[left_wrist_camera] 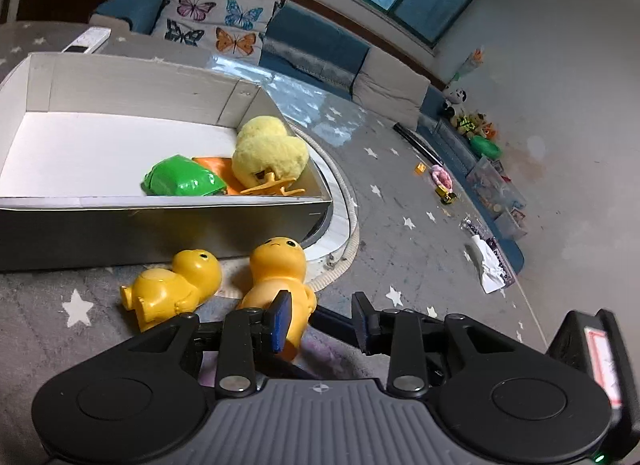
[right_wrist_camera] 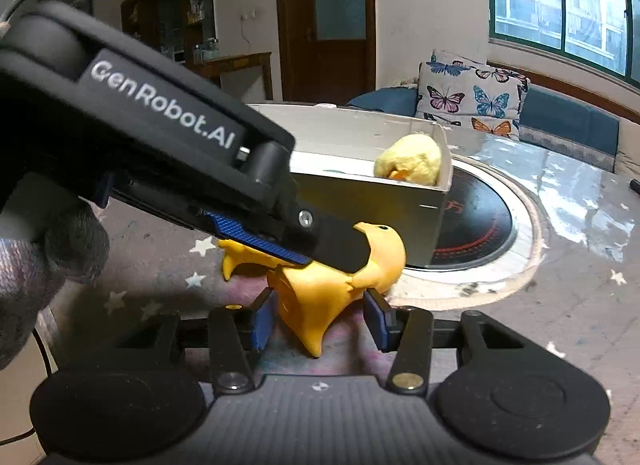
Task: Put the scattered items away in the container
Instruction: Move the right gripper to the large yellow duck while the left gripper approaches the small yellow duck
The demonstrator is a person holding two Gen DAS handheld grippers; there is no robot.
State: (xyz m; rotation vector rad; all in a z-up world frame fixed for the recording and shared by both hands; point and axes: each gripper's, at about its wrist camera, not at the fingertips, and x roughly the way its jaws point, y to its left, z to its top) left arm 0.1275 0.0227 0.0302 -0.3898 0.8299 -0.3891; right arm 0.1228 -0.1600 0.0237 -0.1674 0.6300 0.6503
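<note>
A white cardboard box (left_wrist_camera: 160, 209) stands on the grey star-print table and holds a green toy (left_wrist_camera: 182, 179), an orange piece (left_wrist_camera: 218, 167) and a yellow plush chick (left_wrist_camera: 268, 153). Two yellow plastic figures lie in front of it: one on the left (left_wrist_camera: 172, 289), one on the right (left_wrist_camera: 280, 277). My left gripper (left_wrist_camera: 320, 321) is open, its jaws either side of the right figure's lower body. In the right wrist view my right gripper (right_wrist_camera: 318, 319) is open around a yellow figure's legs (right_wrist_camera: 316, 305), and the left gripper's body (right_wrist_camera: 160, 145) crosses above it.
A round cooktop inset (right_wrist_camera: 472, 229) with a pale ring lies beside the box. A remote (left_wrist_camera: 86, 41) lies behind the box. A butterfly cushion (left_wrist_camera: 220, 13) and blue bench seats stand behind. Toys and paper litter the floor at the right (left_wrist_camera: 488, 265).
</note>
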